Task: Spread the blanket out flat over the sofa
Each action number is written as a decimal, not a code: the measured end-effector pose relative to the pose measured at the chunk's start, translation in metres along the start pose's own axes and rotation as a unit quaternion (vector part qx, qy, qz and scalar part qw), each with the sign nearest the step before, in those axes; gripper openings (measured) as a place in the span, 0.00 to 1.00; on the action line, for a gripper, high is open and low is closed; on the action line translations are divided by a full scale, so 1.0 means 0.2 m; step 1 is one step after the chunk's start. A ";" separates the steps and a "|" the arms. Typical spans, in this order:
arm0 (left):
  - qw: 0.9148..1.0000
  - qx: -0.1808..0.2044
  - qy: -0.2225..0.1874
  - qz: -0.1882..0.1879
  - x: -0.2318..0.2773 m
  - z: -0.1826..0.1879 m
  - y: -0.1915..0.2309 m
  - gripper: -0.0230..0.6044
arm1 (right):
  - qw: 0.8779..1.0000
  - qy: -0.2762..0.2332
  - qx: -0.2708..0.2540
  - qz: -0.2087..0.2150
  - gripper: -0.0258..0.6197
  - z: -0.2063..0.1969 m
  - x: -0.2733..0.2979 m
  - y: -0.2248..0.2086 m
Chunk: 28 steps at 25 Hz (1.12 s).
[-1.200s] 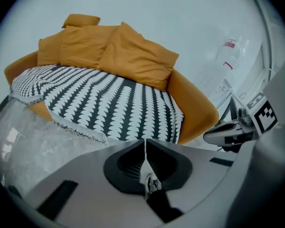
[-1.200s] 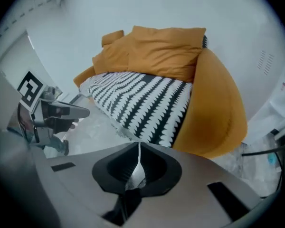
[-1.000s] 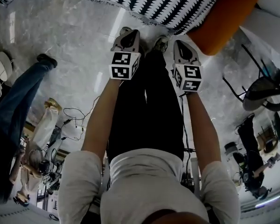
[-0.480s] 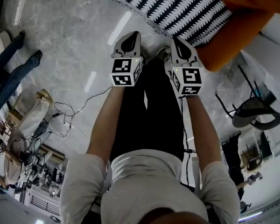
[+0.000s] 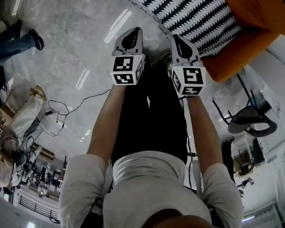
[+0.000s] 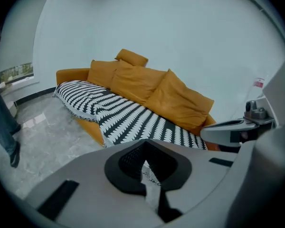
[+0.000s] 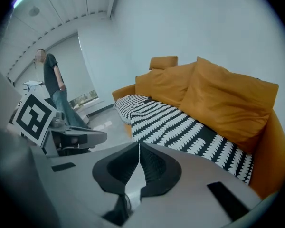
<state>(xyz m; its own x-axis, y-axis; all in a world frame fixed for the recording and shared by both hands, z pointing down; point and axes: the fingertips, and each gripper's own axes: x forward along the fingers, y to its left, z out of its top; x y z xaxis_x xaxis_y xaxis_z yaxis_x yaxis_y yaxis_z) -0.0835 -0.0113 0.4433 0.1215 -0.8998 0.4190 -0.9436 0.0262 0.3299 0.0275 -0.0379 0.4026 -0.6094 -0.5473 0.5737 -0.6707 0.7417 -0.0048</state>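
Two grippers, left gripper (image 5: 134,31) and right gripper (image 5: 175,37), are held side by side, each with its fingers closed together and nothing between them. The black-and-white patterned blanket (image 6: 128,120) lies spread over the seat of the orange sofa (image 6: 175,99), well apart from both grippers.

A glossy grey marble floor (image 5: 80,37) catches streaks of reflected light beneath plain pale walls (image 6: 180,27), with an orange sofa (image 6: 147,84) against one wall, a low window (image 6: 13,73) beyond its far end, a black chair (image 5: 253,120) and loose cables (image 5: 61,115) nearby.
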 end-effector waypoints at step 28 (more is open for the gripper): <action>0.997 0.019 0.031 0.064 0.42 -0.21 0.31 0.05 | 0.998 0.024 -0.020 0.061 0.11 -0.15 0.31 -0.12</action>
<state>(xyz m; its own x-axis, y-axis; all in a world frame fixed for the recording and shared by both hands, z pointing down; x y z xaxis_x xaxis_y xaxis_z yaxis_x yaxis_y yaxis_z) -0.1185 -0.0678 0.5348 0.0165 -0.8611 0.5082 -0.9634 0.1223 0.2385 0.0187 -0.0779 0.4639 -0.6633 -0.4336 0.6100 -0.5748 0.8171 -0.0441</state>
